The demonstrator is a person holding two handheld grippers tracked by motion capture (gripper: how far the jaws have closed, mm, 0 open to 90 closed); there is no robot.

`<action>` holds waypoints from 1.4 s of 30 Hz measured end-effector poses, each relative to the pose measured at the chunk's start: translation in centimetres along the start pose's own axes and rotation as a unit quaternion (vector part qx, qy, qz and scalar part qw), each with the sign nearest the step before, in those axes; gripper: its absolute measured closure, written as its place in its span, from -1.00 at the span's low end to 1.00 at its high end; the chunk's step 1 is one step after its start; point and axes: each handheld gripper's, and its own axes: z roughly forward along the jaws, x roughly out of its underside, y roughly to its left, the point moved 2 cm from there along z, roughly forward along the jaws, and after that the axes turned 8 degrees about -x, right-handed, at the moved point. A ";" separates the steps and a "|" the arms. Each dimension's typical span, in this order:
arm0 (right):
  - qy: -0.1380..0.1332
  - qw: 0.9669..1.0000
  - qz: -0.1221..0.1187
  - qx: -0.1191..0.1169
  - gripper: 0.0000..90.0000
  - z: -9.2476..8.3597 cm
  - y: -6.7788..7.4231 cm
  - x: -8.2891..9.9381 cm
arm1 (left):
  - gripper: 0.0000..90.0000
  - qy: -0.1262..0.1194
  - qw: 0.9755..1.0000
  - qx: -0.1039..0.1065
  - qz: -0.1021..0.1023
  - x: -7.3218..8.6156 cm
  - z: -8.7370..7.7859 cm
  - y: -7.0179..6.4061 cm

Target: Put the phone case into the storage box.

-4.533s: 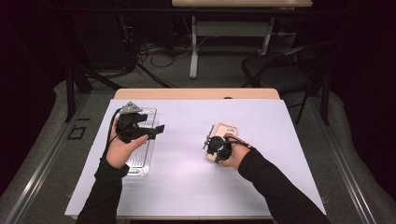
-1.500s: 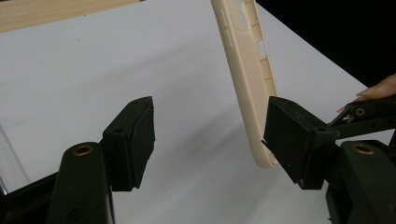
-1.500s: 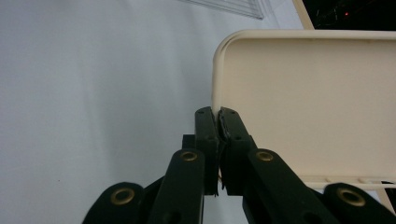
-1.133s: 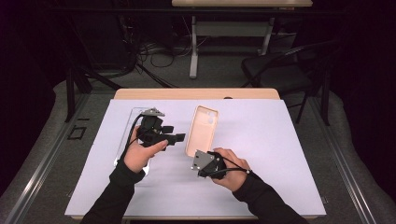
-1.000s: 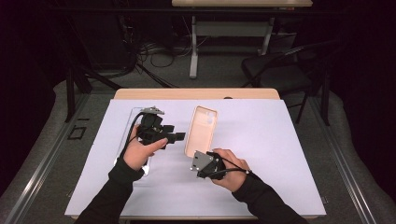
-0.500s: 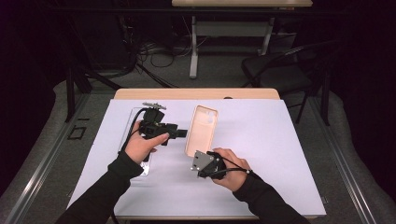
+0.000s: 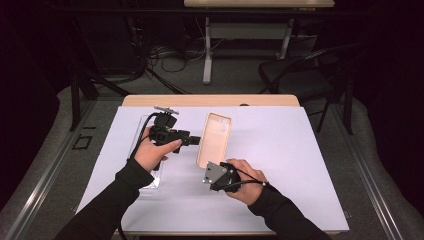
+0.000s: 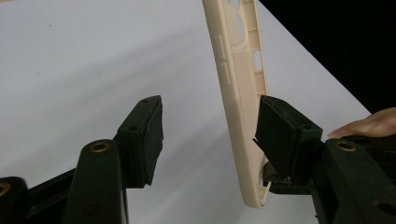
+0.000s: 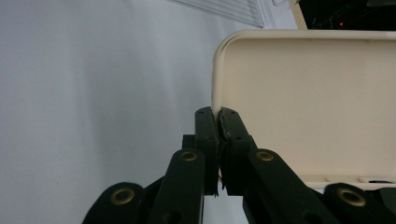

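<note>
On the white table sheet (image 7: 300, 165), your beige phone case (image 7: 215, 139) lies just left of centre, open side up, its camera cut-outs at the far end. Against the oldest frame, the case has been drawn out from under your right hand and now stretches away toward the far edge. Your left gripper (image 7: 192, 139) has left the clear tray (image 7: 150, 181) at the left of the sheet and come across to the case's left long edge. Over the last second that hand crept a little nearer the case, and its jaws have just been closing. They stand apart, with the case's side wall between them. In the left gripper view the case (image 8: 238, 93) rests against the right-hand pad, while the other pad is clear of it.

Your right gripper (image 7: 206, 170) has kept its place at the near left corner of the case. Its jaws are clamped tight on that corner's rim (image 9: 215, 100).

The sheet covers a wooden table (image 7: 210, 100). Beyond it are a grey floor, loose cables, a second table's leg and a dark chair (image 7: 300, 75).

The clear tray is largely under your left forearm; I cannot tell what it holds.
</note>
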 end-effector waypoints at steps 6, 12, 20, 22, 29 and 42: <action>-0.003 1.000 -0.011 0.001 0.96 0.0 -0.1 -0.1 | -0.04 0.003 1.000 0.001 -0.003 -0.1 0.2 -0.2; -0.002 1.000 -0.017 0.002 0.96 0.0 -0.1 -0.2 | -0.02 0.005 1.000 0.008 -0.005 -0.4 0.6 -0.7; 0.002 1.000 -0.012 0.002 0.96 0.0 0.2 -0.3 | 0.09 0.014 1.000 0.014 -0.009 -0.7 1.6 -1.0; 0.000 1.000 -0.019 0.003 0.96 0.0 0.1 -0.4 | 0.12 0.016 1.000 0.013 -0.010 -0.7 1.8 -1.0; -0.006 1.000 -0.016 0.002 0.96 0.0 0.2 -0.5 | 0.27 0.025 0.999 0.019 -0.023 -0.8 2.4 -0.9; -0.005 1.000 -0.019 0.001 0.96 0.0 0.2 -0.5 | 0.46 0.042 0.997 0.039 -0.056 -0.7 3.1 -0.7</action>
